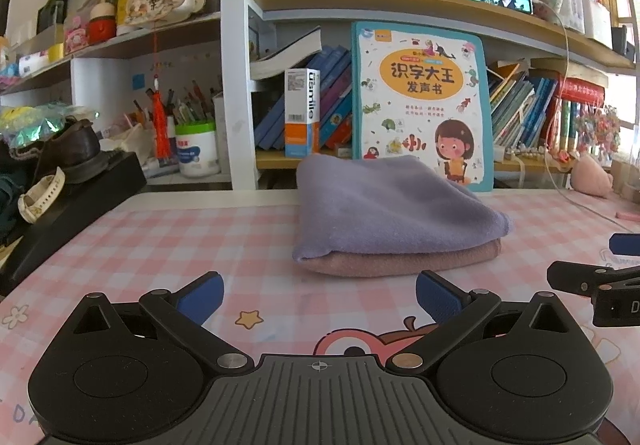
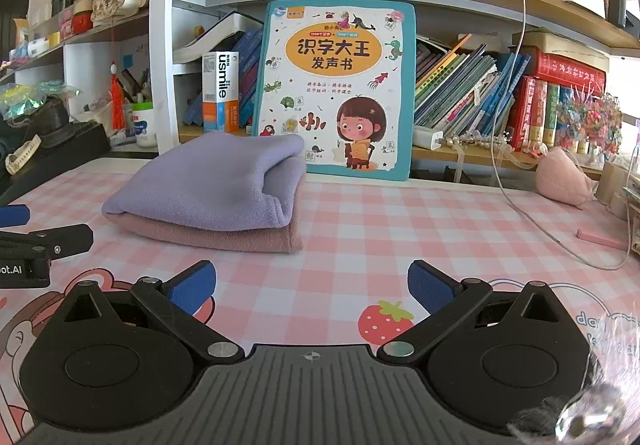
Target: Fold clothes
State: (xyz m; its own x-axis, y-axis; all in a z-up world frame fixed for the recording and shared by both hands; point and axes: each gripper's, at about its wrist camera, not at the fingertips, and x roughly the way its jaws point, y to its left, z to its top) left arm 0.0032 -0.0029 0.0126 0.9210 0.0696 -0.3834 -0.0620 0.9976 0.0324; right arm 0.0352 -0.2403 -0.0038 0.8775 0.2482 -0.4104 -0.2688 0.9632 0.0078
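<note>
Left hand-held gripper (image 1: 319, 299) and right hand-held gripper (image 2: 311, 287) seen spread, nothing held. Folded purple cloth (image 1: 384, 205) stacked on folded pink cloth (image 1: 400, 259), on checked surface (image 1: 160, 245), before picture book (image 1: 424, 93).

The left tool (image 1: 318, 295) is held low with its jaws spread wide. The right tool (image 2: 312, 287) is held likewise, level beside it, nothing gripped.

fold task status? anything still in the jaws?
Looks done: the purple cloth is folded and stacked on the folded pink cloth, on the checked table mat. In hand: nothing; the left gripper and right gripper both have open, empty jaws, short of the stack. Left: no unfolded garment shows in either view, so probably nothing, or fetching another item from out of frame.
</note>
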